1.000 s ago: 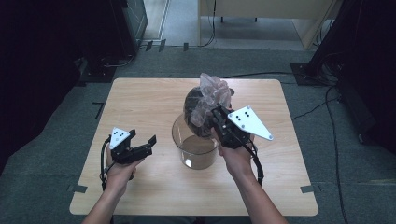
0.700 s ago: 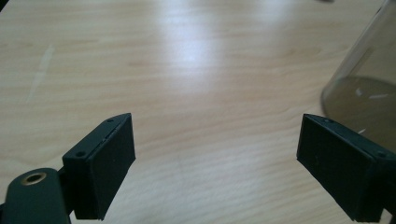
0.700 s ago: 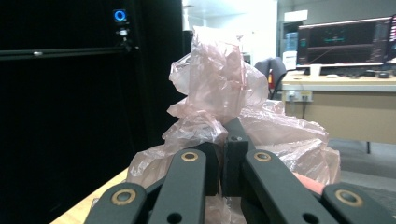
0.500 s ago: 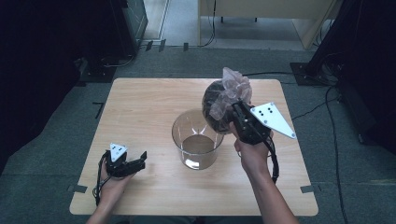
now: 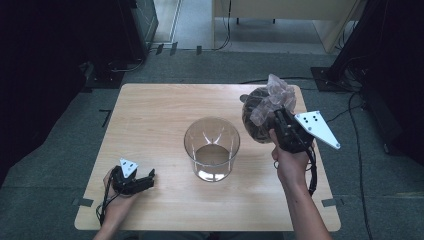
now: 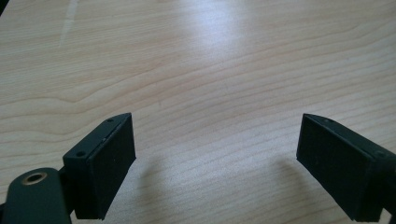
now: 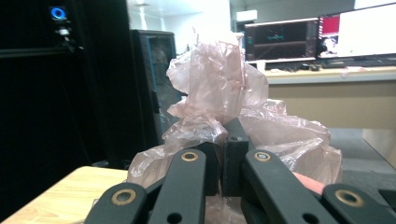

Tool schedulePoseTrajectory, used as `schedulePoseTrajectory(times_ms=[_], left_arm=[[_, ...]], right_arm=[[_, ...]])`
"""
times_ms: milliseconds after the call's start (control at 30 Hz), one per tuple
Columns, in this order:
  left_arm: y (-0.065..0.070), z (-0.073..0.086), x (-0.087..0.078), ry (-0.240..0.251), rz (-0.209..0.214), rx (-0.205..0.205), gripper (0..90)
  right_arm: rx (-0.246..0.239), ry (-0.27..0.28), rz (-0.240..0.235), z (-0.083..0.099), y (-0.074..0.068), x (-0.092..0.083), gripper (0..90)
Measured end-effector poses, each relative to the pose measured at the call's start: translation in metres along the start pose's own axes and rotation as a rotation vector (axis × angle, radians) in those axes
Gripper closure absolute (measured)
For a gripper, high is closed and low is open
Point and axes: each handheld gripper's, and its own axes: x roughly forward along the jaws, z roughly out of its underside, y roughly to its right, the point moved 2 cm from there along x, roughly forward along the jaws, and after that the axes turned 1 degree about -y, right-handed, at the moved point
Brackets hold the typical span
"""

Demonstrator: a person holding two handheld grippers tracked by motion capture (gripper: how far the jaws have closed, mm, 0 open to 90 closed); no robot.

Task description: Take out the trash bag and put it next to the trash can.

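On the wooden table (image 5: 150,120) we see, near its middle, a clear glass jar (image 5: 212,147). Just beside the jar, toward the table's right edge, hangs the plastic bag (image 5: 262,112); our right gripper (image 5: 278,116) pinches its gathered neck from the near side. At the near left corner our left gripper (image 5: 149,176) rests with jaws spread.

Black claws (image 5: 141,181), grey three-cornered plates (screw-dotted), trailing black cables
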Motion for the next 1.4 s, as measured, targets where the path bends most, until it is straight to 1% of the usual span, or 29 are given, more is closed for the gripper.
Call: schedulePoseTrajectory(times_ms=[100,200,267,433,533,667,800,900,967,1000,1100,1200,1333,1400], left_arm=[[-0.001,0.0,0.0,-0.006,0.009,-0.01,11.1],[-0.001,0.001,0.001,-0.037,0.008,-0.011,11.4],[0.0,0.001,0.002,-0.039,0.01,-0.014,11.9],[-0.002,0.001,0.002,-0.049,0.027,-0.041,11.9],[-0.004,0.001,0.003,-0.054,0.037,-0.056,11.9],[-0.005,0.001,0.003,-0.057,0.043,-0.062,11.9],[-0.005,0.002,0.003,-0.057,0.051,-0.056,11.9],[-0.006,0.002,0.002,-0.056,0.052,-0.056,12.0],[-0.007,0.003,0.002,-0.056,0.053,-0.055,12.0],[-0.007,0.003,0.002,-0.056,0.053,-0.054,12.0],[-0.007,0.003,0.001,-0.056,0.055,-0.053,12.1],[-0.008,0.003,0.001,-0.056,0.057,-0.052,12.0],[-0.008,0.003,0.001,-0.056,0.062,-0.05,12.1],[-0.009,0.003,0.001,-0.056,0.062,-0.049,12.4]], right_arm=[[-0.001,-0.015,0.025,0.008,0.006,0.005,90.0],[-0.004,-0.037,0.045,0.017,0.01,0.011,90.0],[-0.01,-0.052,0.052,0.024,0.011,0.017,90.0],[0.008,-0.077,0.057,0.041,0.015,0.031,90.0],[0.026,-0.092,0.07,0.054,0.017,0.04,89.9],[0.032,-0.125,0.087,0.069,0.017,0.055,89.9],[0.012,-0.146,0.092,0.08,0.014,0.069,90.0],[0.007,-0.162,0.079,0.087,0.01,0.081,90.0],[0.01,-0.176,0.059,0.091,0.008,0.089,90.0],[0.014,-0.18,0.044,0.092,0.007,0.093,90.0],[0.049,-0.182,0.001,0.095,0.005,0.102,90.0],[0.098,-0.188,-0.044,0.099,0.006,0.105,89.9],[0.106,-0.23,-0.071,0.114,0.009,0.105,89.6],[0.116,-0.247,-0.069,0.121,0.013,0.102,89.2]])
